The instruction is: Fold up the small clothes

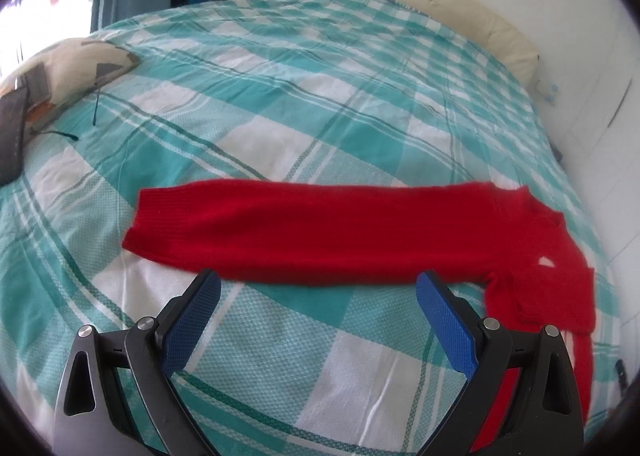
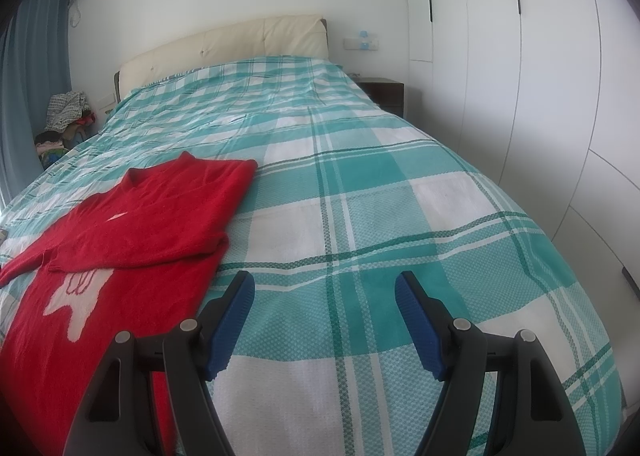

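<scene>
- Red knitted sweater (image 2: 132,215) lies flat on the bed, up and to the left of my right gripper's (image 2: 324,288) jaws; its fuzzy knit shows a white figure (image 2: 78,298) worked into the front, and one sleeve is folded across the chest.
- From my left gripper (image 1: 318,288), the other sleeve (image 1: 304,232) stretches out as a long straight band just past the fingertips, with its cuff beyond the left jaw.
- My left jaws stand spread wide, nothing between the blue dimpled pads (image 1: 192,324), which are not touching the knit as far as I can tell.
- My right jaws are spread too, holding nothing, over bare bedcover (image 2: 360,191) beside the sweater's edge.
- That bedcover is a waffle-textured weave in teal and white checks, lightly creased.
- A cream padded headboard (image 2: 224,43) sits far beyond the jaws.
</scene>
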